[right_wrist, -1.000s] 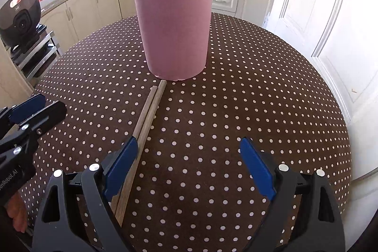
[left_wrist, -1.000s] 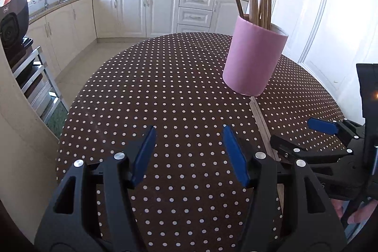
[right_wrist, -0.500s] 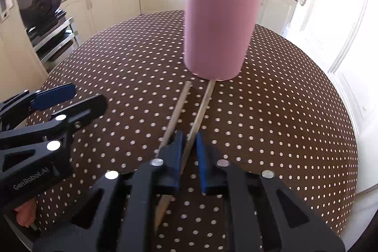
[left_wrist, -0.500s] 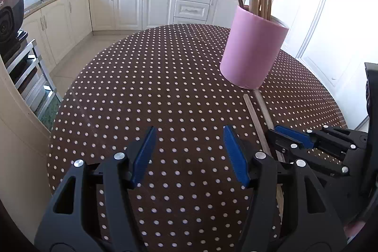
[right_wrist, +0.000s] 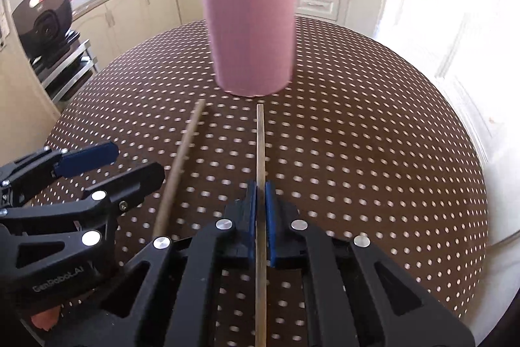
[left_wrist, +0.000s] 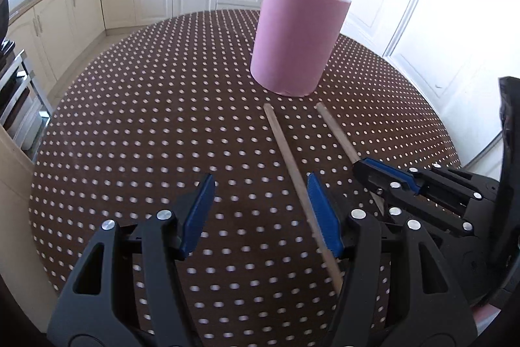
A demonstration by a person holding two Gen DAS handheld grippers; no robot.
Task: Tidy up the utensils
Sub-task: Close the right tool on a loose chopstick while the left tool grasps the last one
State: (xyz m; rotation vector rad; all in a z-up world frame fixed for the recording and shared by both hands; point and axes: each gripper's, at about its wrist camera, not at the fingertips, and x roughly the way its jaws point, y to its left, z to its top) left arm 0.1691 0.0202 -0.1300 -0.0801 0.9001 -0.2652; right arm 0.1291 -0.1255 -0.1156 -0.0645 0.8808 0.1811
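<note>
The right gripper (right_wrist: 260, 194) is clamped on one chopstick (right_wrist: 260, 139), so the pick-up looks made; next it must lift into the pink cup (right_wrist: 250, 34), while the left gripper (left_wrist: 260, 210) stands apart, empty.

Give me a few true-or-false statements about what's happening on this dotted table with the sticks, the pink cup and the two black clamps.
1. The right gripper is clamped on a chopstick. True.
2. The left gripper is holding the other chopstick. False: its jaws stand open, and that chopstick lies on the table beside its right finger.
3. The pink cup already has several chopsticks standing in it. True.
4. The pink cup has tipped over. False: it stands upright on the table.
5. The two loose chopsticks lie crossed. False: they lie apart, both with one end near the cup.
</note>
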